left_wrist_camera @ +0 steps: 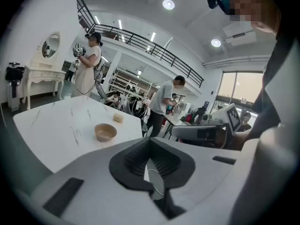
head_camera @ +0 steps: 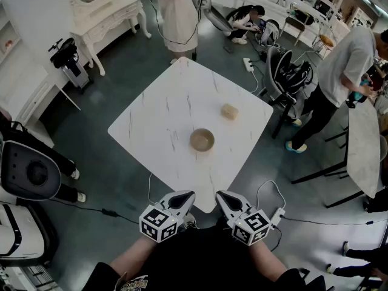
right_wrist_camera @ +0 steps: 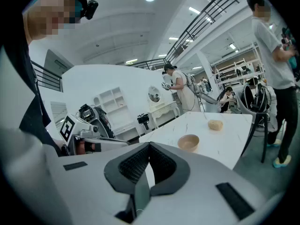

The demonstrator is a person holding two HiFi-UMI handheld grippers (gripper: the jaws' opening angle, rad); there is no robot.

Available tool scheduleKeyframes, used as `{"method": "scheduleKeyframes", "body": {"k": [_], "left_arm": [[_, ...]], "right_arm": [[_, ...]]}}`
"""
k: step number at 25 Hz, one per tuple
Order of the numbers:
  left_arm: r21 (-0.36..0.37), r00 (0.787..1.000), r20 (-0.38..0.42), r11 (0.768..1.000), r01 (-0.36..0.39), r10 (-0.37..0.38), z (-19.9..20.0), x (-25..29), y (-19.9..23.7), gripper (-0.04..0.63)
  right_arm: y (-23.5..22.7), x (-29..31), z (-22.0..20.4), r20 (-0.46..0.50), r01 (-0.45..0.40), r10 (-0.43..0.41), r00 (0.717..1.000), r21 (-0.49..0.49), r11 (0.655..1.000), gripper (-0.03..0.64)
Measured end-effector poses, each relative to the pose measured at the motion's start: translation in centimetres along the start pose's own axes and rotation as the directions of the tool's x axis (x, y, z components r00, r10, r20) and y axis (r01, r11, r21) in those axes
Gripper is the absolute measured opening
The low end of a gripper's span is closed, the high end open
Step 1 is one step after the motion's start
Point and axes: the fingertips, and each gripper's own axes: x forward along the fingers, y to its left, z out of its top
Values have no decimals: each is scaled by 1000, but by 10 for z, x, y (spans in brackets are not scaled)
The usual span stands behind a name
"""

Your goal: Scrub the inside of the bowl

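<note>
Left gripper (head_camera: pixel 187 196) and right gripper (head_camera: pixel 223 197): jaws closed together, nothing held. Side by side, not touching, at near corner of white table (head_camera: pixel 151 123). Bowl (head_camera: pixel 202 140) straight ahead of the gap between the two, upright on table, well apart from both tips. Tan sponge (head_camera: pixel 229 111) beyond bowl, toward right gripper's side, clear of bowl. People (head_camera: pixel 177 11) past table's far corner.
</note>
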Motion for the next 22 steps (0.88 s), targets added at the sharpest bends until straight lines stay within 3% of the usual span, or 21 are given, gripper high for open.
{"method": "scheduleKeyframes", "body": {"k": [22], "left_arm": [[20,1000,-4,1000,11,-11,-5,-8,-12,6]], "right_arm": [[5,-15,2,45,-4,4,999,7,1000,18]]}}
